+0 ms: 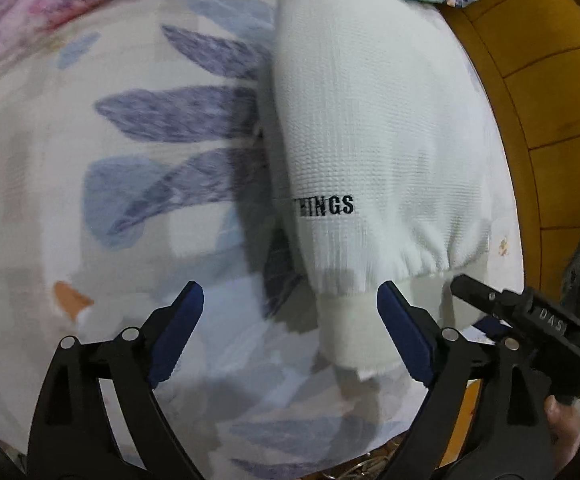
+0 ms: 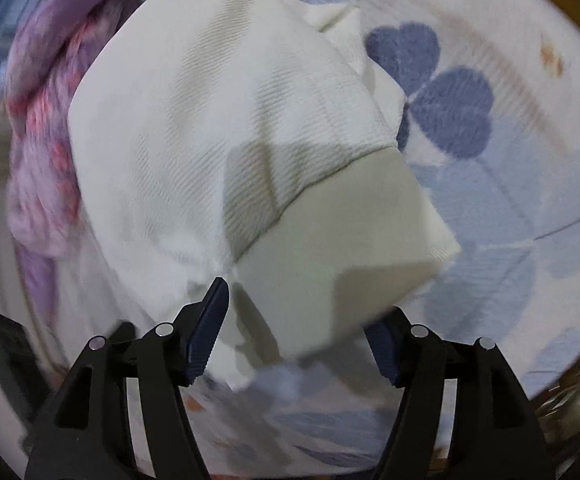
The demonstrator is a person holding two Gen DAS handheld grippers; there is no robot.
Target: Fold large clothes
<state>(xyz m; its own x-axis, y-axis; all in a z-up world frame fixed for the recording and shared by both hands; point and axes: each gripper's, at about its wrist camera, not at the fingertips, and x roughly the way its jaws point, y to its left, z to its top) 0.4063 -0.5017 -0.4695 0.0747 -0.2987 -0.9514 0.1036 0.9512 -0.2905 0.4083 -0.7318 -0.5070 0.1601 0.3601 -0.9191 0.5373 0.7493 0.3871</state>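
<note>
A white bedsheet printed with blue leaves (image 1: 141, 120) covers the bed. An orange-brown wooden panelled frame (image 1: 550, 92) borders it. A crumpled pink-purple blanket (image 2: 41, 128) lies alongside.

Left wrist view: mounted behind the left gripper (image 1: 290, 332), aimed steeply down at a bedsheet (image 1: 109, 208) from close range, with the right gripper (image 1: 530, 320) entering at the lower right edge. Right wrist view: mounted behind the right gripper (image 2: 302, 336), also aimed steeply down, closer still to the white sweater (image 2: 193, 128). Shared by both: the sweater (image 1: 370, 120), the flowered sheet (image 2: 490, 220), a pink-purple cloth (image 1: 49, 4) (image 2: 41, 140) at the far edge.
</note>
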